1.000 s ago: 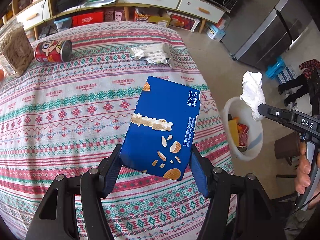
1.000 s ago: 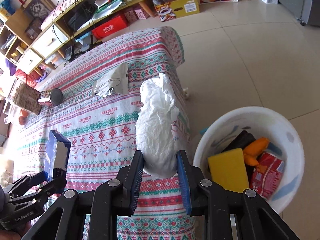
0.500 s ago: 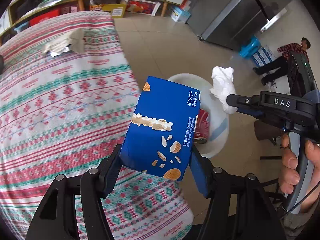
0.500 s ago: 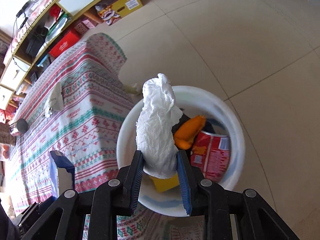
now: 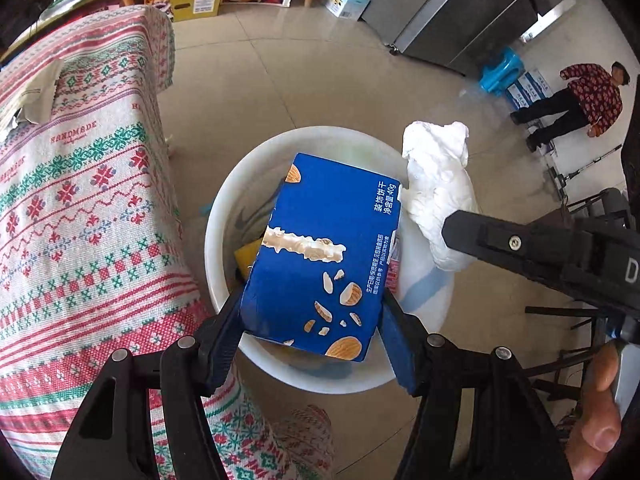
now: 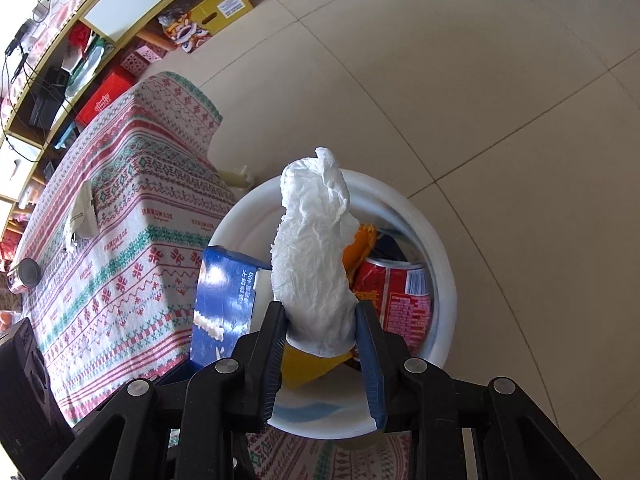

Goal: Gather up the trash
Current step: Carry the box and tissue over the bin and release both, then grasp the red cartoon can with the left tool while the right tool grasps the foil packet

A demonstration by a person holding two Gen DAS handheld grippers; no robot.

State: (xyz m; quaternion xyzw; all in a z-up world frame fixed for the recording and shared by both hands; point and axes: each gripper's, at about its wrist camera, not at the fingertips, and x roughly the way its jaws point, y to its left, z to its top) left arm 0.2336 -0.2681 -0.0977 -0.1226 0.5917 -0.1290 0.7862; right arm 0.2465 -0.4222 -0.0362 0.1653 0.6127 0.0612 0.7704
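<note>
With the left gripper [image 5: 312,328] clamping the blue biscuit box [image 5: 320,252] and the right gripper [image 6: 322,334], jaws just easing apart around the crumpled tissue [image 6: 314,256], both over the white bin [image 6: 436,248], the tissue, seemingly still pinched, risked snagging and falling outside.

- Table [image 6: 132,216] under a red, green and white patterned cloth, at nine o'clock of the white bin [image 6: 442,280].
- On it: crumpled wrapper [image 6: 82,216], tin can [image 6: 25,276] toward eight o'clock.
- Bin stands on the tiled floor [image 6: 480,100].
</note>
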